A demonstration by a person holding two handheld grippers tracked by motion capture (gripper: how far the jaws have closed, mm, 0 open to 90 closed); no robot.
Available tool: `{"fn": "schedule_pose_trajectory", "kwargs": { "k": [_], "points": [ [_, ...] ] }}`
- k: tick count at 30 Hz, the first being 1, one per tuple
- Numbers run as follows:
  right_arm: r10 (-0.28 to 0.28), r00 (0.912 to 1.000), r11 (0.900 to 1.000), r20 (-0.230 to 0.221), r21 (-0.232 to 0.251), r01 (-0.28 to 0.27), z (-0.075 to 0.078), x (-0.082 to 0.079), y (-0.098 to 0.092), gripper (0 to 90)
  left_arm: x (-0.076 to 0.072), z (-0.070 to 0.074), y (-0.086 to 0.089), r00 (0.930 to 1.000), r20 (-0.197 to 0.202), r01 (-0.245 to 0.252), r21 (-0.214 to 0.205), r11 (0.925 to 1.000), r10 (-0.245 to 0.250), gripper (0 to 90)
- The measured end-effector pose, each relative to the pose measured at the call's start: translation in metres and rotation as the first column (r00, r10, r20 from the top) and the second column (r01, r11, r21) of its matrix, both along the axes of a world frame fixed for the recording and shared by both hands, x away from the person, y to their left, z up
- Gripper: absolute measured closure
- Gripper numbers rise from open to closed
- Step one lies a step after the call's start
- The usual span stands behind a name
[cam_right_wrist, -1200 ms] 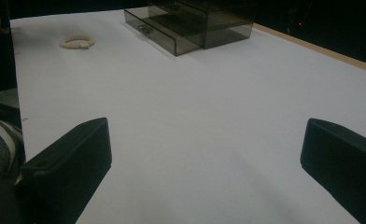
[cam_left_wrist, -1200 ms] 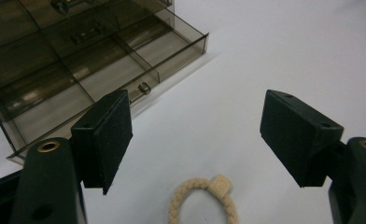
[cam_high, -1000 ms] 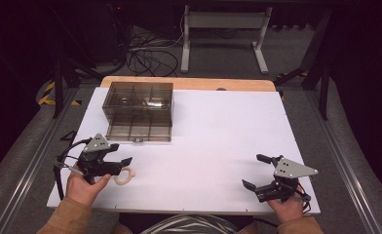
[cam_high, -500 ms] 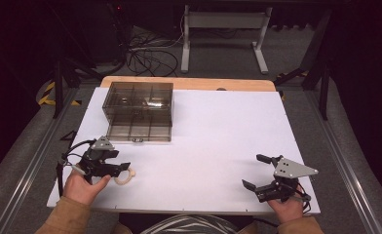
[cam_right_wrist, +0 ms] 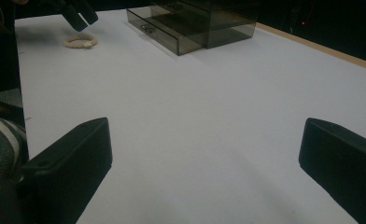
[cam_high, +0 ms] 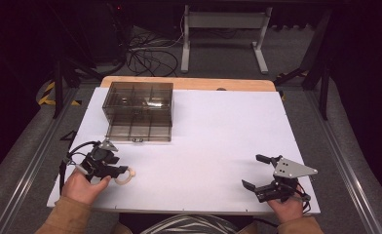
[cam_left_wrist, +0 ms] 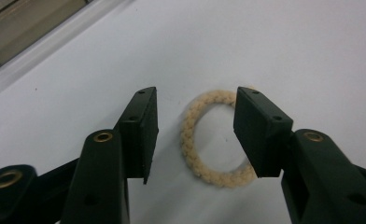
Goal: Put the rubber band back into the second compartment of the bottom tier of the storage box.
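A cream braided ring [cam_left_wrist: 188,136] lies flat on the white table sheet [cam_high: 213,131] at the front left. My left gripper [cam_left_wrist: 197,100] points down over it with one jaw on each side. Its jaws have just been closing around the ring, but the left pad still stands clear of it, so the gripper is open. The high view shows the ring [cam_high: 124,176] at the tip of the left gripper [cam_high: 118,165]. My right gripper [cam_high: 251,170] rests near the front right, jaws wide open with nothing between them. From the right gripper view [cam_right_wrist: 204,154], the ring [cam_right_wrist: 80,41] lies far off.
A smoky transparent drawer box [cam_high: 139,112] stands at the back left of the sheet, also seen as the box [cam_right_wrist: 195,23] from the right gripper. The table's wooden back edge [cam_high: 189,82] and cables on the floor lie beyond it.
The left gripper's jaws have drawn closer together around the ring and the hand has shifted slightly. The ring and the right gripper have not moved.
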State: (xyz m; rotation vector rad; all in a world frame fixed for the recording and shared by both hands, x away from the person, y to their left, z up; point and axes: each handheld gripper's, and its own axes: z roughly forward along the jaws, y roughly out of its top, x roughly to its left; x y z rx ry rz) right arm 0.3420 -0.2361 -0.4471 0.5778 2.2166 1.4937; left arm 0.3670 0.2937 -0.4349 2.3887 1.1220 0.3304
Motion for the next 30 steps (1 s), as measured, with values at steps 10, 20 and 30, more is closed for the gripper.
{"fn": "schedule_pose_trajectory", "kwargs": {
  "k": [10, 20, 30],
  "points": [
    [0.0, 1.0, 1.0, -0.002, 0.0, 0.0, 0.0, 0.0, 0.0, 3.4, 0.002, -0.004, -0.001, 0.9988, -0.049, -0.003, 0.044, 0.999, 0.005, 61.9],
    [0.001, 1.0, 1.0, -0.003, 0.0, -0.001, 0.0, 0.0, 0.0, 3.5, 0.004, -0.007, -0.001, 0.9956, -0.093, -0.001, 0.075, 0.9972, 0.008, 73.0],
    [0.0, 1.0, 1.0, -0.004, 0.002, 0.0, 0.0, 0.0, 0.0, 3.5, 0.005, -0.011, -0.003, 0.9941, -0.106, -0.008, 0.1, 0.9949, 0.019, 83.1]
  ]
}}
